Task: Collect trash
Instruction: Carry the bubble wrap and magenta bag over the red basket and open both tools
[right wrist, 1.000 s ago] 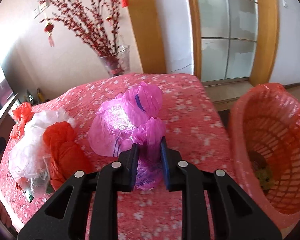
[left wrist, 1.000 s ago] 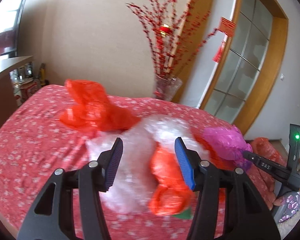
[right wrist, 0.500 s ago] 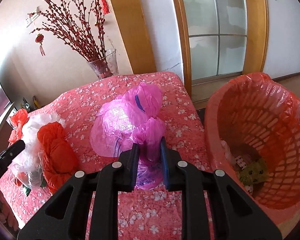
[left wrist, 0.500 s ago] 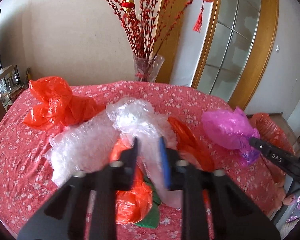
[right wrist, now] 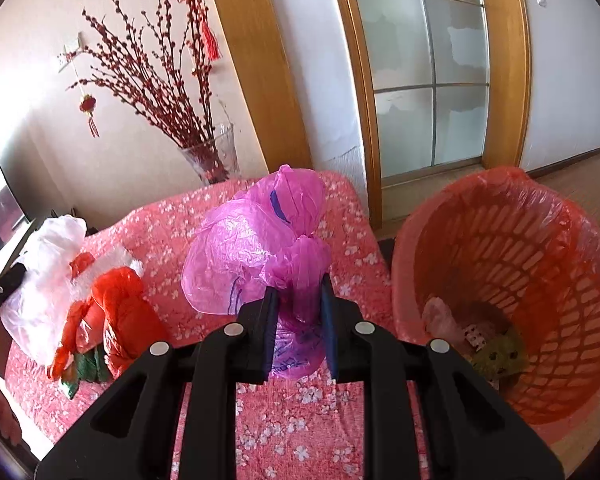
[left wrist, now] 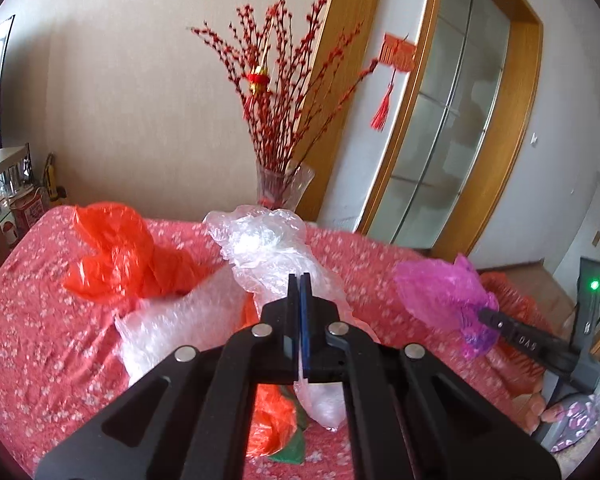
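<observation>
Left wrist view: the left tool (left wrist: pixel 299 280) has its fingers pressed together on a fold of the clear plastic bag (left wrist: pixel 268 248), which rises ahead of the tips and trails down beneath them. Around it on the red floral surface (left wrist: pixel 40 320) lie an orange bag (left wrist: pixel 120 256), a sheet of bubble wrap (left wrist: pixel 172 320) and more orange plastic with a green scrap under the tool. Off to the right, the purple bag (left wrist: pixel 440 284) hangs from the tip of the other tool.

Right wrist view: the right tool (right wrist: pixel 298 300) is clamped on the neck of that purple bag (right wrist: pixel 256 248), which balloons upward and to the left of the fingers, clear of the cloth. The relation that counts: the red laundry-style basket (right wrist: pixel 540 264), lined with thin plastic, sits just to the right of the tool and lower, beyond the edge of the surface, its mouth tilted toward the camera, a few scraps already at the bottom. The right hand is plainly the nearer one; I judge a short swing rightward would put the bag over the opening. The clear bag has the whole surface to cross first.
</observation>
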Action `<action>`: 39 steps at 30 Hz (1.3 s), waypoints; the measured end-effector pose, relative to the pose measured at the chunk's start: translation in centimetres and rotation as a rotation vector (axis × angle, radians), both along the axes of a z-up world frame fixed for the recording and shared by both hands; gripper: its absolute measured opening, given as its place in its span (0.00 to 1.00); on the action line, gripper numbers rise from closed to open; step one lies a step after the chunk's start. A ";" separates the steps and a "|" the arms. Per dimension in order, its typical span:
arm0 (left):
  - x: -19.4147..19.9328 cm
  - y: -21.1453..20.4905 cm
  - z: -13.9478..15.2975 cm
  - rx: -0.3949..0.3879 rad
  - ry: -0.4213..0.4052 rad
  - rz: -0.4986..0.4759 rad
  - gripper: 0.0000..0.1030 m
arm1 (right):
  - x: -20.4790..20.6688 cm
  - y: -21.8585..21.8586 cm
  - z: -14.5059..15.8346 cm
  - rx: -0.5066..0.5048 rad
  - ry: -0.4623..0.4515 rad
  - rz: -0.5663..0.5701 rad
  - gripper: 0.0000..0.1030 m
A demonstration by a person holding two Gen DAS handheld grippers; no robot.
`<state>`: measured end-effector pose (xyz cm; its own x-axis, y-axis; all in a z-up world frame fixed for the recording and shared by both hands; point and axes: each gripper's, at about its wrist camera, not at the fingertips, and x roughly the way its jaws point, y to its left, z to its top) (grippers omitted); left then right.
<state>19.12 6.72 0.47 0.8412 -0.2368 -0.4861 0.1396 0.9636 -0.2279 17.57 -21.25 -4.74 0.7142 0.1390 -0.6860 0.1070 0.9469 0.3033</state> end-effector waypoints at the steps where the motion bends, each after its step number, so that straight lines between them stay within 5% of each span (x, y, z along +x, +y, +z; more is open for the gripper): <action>1: -0.1 -0.1 0.3 -0.005 -0.006 -0.004 0.02 | -0.1 -0.2 0.3 0.001 -0.007 -0.003 0.20; 25: 1.6 -14.8 2.5 -0.082 -0.035 -0.318 0.02 | -6.2 -9.6 7.0 -0.060 -0.167 -0.243 0.20; 39: 1.1 -24.1 2.7 -0.073 -0.043 -0.505 0.02 | -8.9 -15.3 6.7 -0.059 -0.161 -0.418 0.20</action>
